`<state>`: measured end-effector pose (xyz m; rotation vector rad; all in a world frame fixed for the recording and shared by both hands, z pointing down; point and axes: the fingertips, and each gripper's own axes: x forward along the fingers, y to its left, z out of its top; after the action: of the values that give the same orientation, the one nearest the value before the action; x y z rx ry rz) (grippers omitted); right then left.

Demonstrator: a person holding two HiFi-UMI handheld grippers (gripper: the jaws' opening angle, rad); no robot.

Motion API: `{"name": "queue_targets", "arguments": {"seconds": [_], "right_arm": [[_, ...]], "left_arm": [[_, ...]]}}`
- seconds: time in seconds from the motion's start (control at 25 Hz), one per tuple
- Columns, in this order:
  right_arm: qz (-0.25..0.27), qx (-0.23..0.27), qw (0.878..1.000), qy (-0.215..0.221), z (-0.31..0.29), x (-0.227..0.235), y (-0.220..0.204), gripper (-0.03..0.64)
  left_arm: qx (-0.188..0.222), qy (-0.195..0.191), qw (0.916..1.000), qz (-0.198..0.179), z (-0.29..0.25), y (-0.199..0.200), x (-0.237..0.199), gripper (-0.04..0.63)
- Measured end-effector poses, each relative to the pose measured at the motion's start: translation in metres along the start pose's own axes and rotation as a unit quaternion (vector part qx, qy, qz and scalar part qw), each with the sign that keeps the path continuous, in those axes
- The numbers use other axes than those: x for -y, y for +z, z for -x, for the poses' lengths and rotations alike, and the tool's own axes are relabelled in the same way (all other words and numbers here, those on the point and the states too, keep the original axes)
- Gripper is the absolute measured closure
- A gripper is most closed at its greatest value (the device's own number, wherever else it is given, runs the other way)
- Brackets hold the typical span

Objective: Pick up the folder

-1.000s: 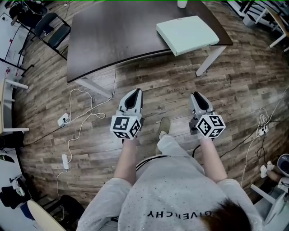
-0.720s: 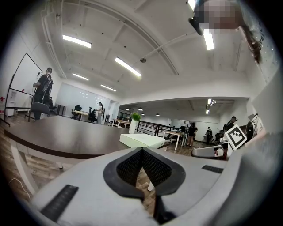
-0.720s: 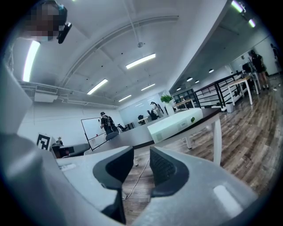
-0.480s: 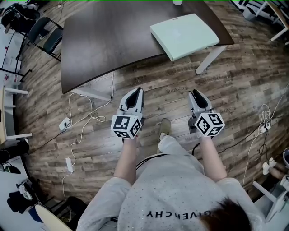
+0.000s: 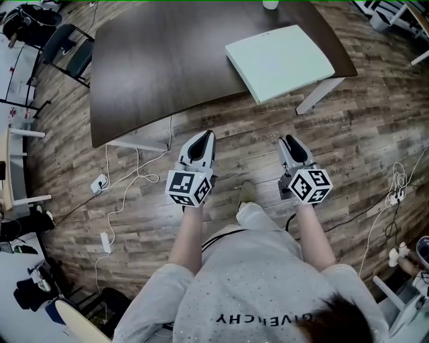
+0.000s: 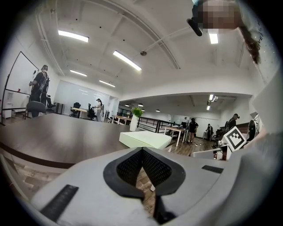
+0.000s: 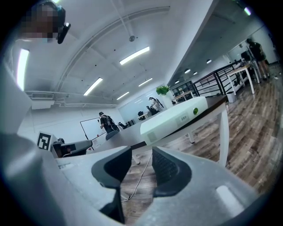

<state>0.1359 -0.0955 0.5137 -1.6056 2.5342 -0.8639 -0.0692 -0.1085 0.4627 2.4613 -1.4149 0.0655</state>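
Note:
The folder (image 5: 280, 61) is a thick, pale green slab lying flat on the right corner of a dark brown table (image 5: 161, 60), its corner overhanging the edge. Both grippers hover over the wooden floor, short of the table and pointing toward it. My left gripper (image 5: 202, 136) is shut, tips touching, with nothing in it; the left gripper view shows the folder (image 6: 146, 139) ahead and slightly right, past the gripper (image 6: 142, 151). My right gripper (image 5: 289, 139) has its jaws apart and opening, nothing between them; the folder (image 7: 177, 119) lies ahead of this gripper (image 7: 141, 152), slightly right.
White table legs (image 5: 320, 96) stand under the folder's corner. Cables and power strips (image 5: 100, 181) trail over the floor at left. A black chair (image 5: 64, 43) stands past the table's left end, and a white cup (image 5: 270, 4) sits at its far edge. My shoe (image 5: 246, 194) is between the grippers.
The table and folder have come nearer and sit lower in the head view. Both grippers have advanced toward the table's edge, still side by side.

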Motion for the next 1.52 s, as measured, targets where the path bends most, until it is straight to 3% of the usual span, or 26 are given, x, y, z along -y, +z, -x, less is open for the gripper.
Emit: {"name": "queue_targets", "arguments": {"seconds": [0.28, 0.8, 1.04, 1.52], "right_arm": [[-0.014, -0.007, 1.0, 0.002, -0.027, 0.018, 0.003, 0.465], [-0.07, -0.012, 0.997, -0.009, -0.039, 0.04, -0.01, 0.433], [-0.103, -0.003, 0.995, -0.003, -0.064, 0.045, -0.004, 0.417], [-0.232, 0.023, 0.97, 0.062, -0.123, 0.043, 0.013, 0.339]], "left_arm": [[-0.002, -0.007, 1.0, 0.001, -0.038, -0.001, -0.008, 0.597], [0.008, 0.011, 0.9999, 0.006, -0.049, -0.013, -0.026, 0.597], [0.007, 0.0, 1.0, 0.006, -0.069, -0.012, -0.035, 0.597], [0.008, -0.026, 0.9996, 0.004, -0.122, -0.006, -0.049, 0.597]]}}
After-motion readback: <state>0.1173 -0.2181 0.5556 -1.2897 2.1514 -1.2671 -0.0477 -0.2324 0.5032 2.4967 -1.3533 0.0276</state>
